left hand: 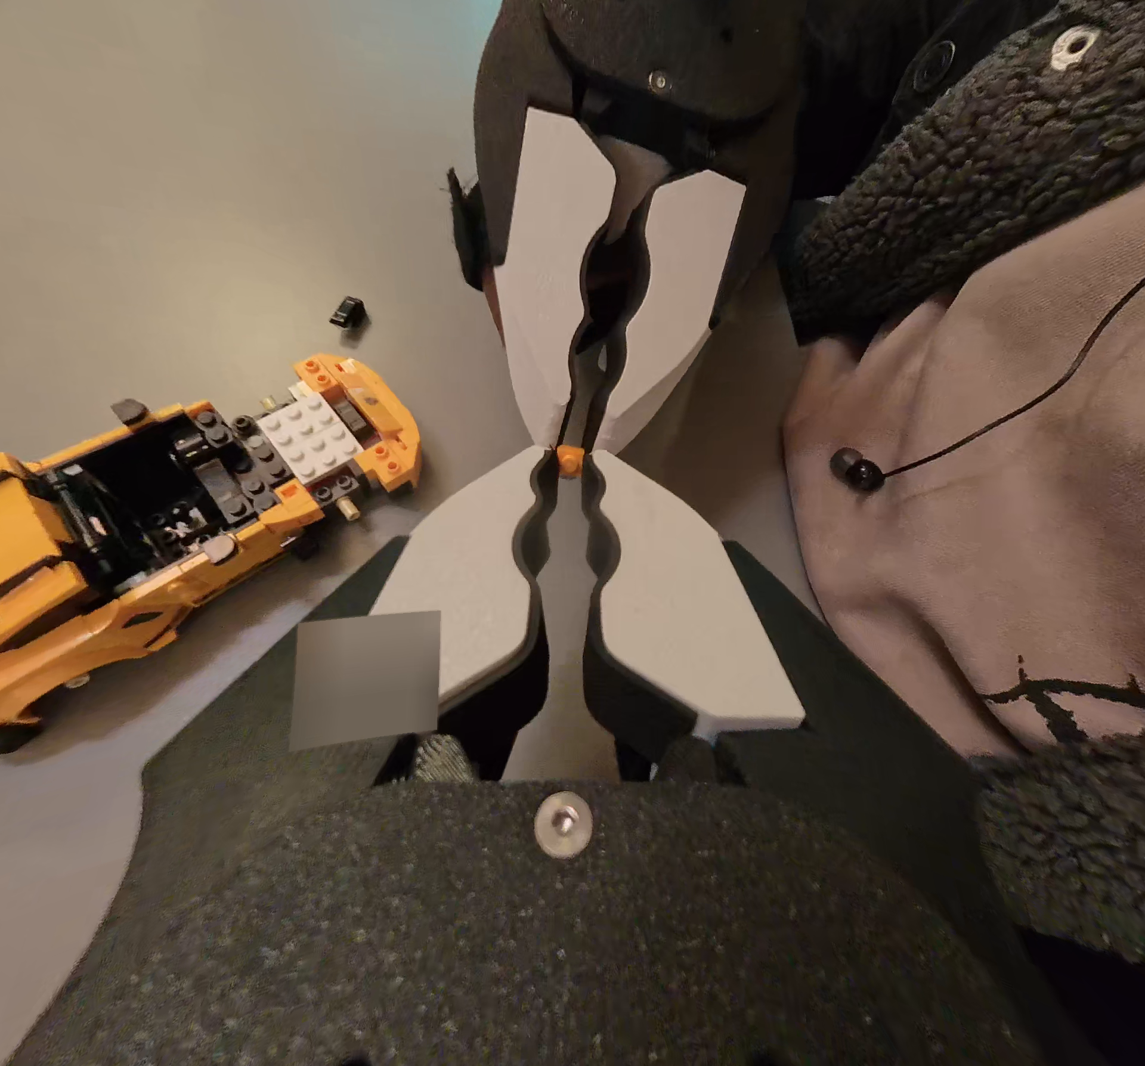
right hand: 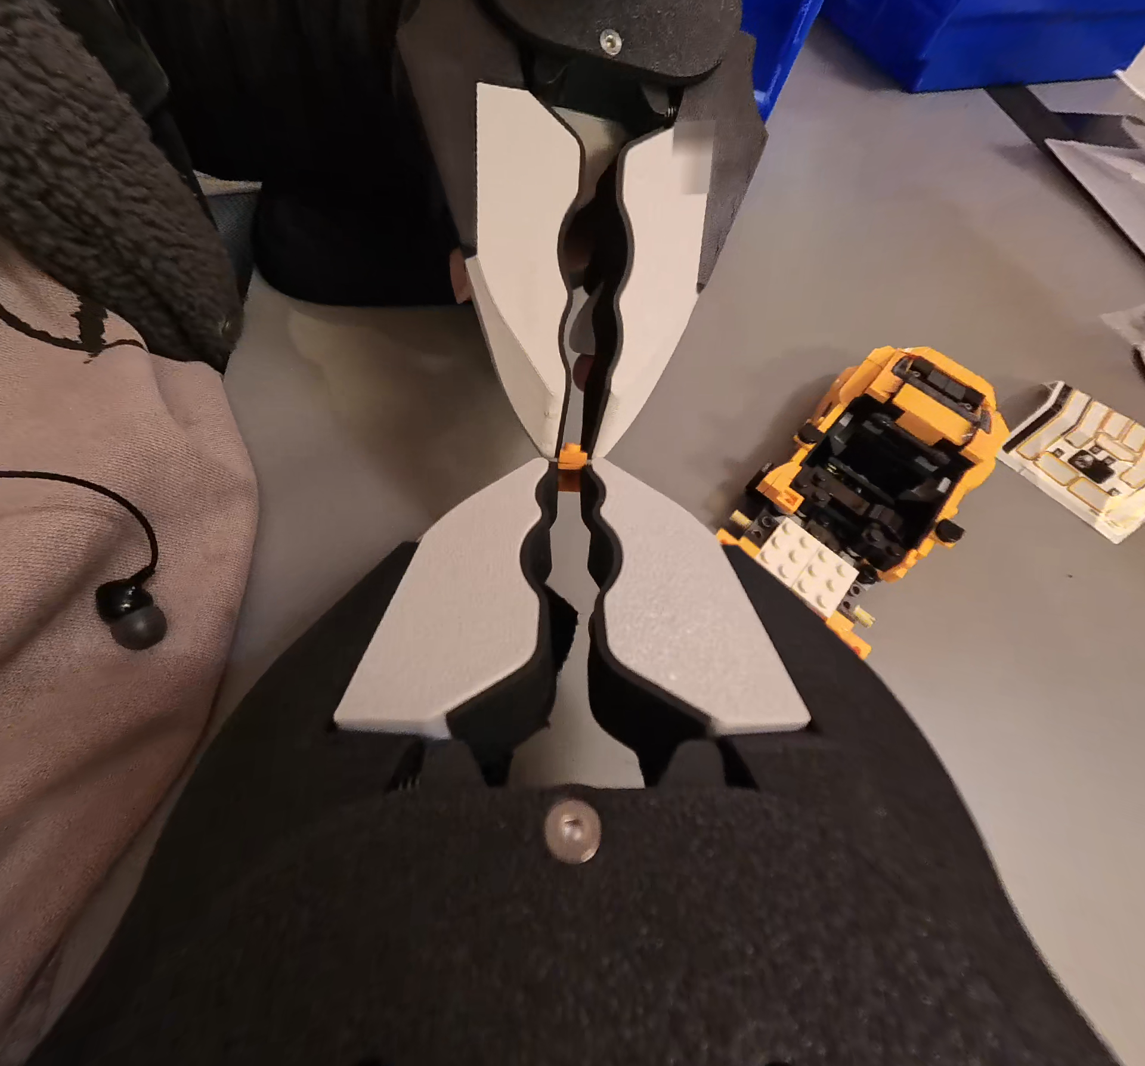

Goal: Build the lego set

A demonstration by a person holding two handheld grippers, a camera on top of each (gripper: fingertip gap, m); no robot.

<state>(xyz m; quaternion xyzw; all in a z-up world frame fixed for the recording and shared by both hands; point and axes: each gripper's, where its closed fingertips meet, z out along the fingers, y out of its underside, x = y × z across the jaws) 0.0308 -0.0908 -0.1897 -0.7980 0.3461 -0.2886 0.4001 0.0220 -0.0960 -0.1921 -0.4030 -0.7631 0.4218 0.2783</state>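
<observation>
My left gripper (left hand: pixel 567 469) and my right gripper (left hand: pixel 576 438) meet tip to tip above the grey table. A small orange Lego piece (left hand: pixel 569 459) is pinched where the tips meet, and both grippers are closed on it. In the right wrist view the right gripper (right hand: pixel 569 482) comes from below and the left gripper (right hand: pixel 573 445) from above, with the orange piece (right hand: pixel 570 457) between them. The half-built orange and black Lego car (left hand: pixel 186 497) lies on the table, cabin open; it also shows in the right wrist view (right hand: pixel 867 479).
A loose black piece (left hand: pixel 348 313) lies beyond the car. A sticker sheet (right hand: pixel 1084 466) lies beside the car, blue bins (right hand: pixel 991 2) and papers (right hand: pixel 1103 169) stand farther back. A person's torso with a hanging earbud (right hand: pixel 130 621) is close beside the grippers. My left and right fingertips are right by each other.
</observation>
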